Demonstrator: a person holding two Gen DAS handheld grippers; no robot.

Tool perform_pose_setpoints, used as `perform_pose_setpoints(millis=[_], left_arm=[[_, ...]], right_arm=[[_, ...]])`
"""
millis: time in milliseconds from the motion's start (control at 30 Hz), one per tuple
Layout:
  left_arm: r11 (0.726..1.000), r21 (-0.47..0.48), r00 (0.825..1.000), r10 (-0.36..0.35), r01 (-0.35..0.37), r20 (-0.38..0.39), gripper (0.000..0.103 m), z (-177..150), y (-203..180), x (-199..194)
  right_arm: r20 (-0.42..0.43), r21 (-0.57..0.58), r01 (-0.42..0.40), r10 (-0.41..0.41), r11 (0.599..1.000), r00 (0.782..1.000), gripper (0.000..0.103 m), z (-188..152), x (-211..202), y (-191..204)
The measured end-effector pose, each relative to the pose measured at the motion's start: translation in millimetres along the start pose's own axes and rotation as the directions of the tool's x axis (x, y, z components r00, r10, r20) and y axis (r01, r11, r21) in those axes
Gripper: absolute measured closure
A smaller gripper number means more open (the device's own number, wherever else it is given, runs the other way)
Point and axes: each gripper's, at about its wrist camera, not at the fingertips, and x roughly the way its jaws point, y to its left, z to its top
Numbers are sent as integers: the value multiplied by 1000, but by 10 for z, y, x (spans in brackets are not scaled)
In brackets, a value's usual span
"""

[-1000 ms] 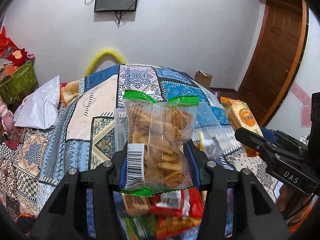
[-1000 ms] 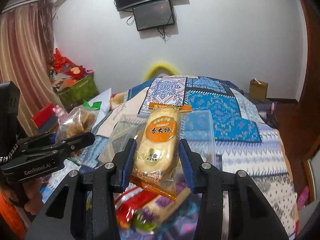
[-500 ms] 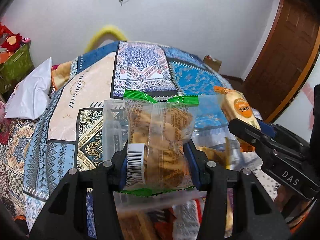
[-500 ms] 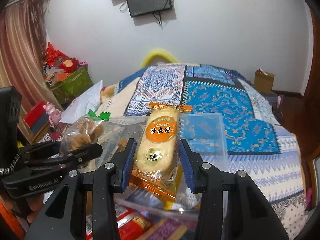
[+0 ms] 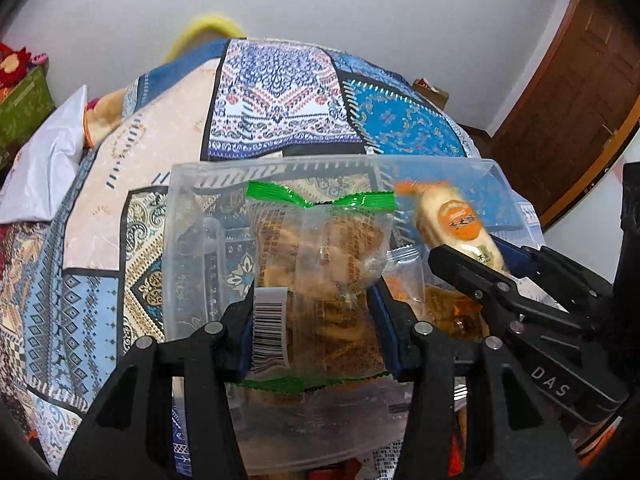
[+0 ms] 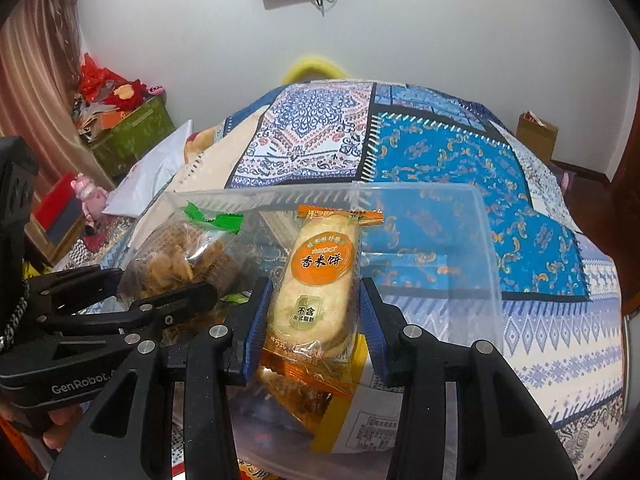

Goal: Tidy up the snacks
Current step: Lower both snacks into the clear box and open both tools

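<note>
Clear glossy plastic box [image 6: 460,216]; patterned cloth bedspread [image 6: 440,152]; crinkly film packet [image 5: 320,248].

Left wrist view: looks forward along own fingers, close over clear plastic bin [image 5: 188,208], facing bed with patchwork quilt [image 5: 276,92] and white wall behind; right gripper [image 5: 472,268] enters from right edge. Right wrist view: same heading, equally near, set further right; left gripper [image 6: 160,292] enters from left edge. Shared: clear plastic bin [image 6: 484,240], patchwork quilt [image 6: 440,148], wall, each other's gripper.
</note>
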Motion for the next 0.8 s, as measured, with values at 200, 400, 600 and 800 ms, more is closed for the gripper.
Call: perform_pose_setpoints(millis=[200, 400, 600, 800], left_arm=[[1000, 10, 1000, 18, -18, -5, 52, -28, 10, -3], [1000, 8, 999, 5, -6, 44, 38, -25, -14, -195], [1000, 29, 997, 7, -9, 79, 38, -52, -66, -491], [998, 65, 991, 17, -26, 132, 38, -175, -110, -915]], right_arm=[[-1, -10, 20, -20, 1000, 1000, 63, -10, 35, 29], [-10, 1, 0, 0, 1000, 1000, 59, -9, -85, 22], [38, 5, 4, -4, 1000, 999, 47, 7, -402, 20], [92, 4, 14, -14, 1000, 996, 45, -20, -773, 61]])
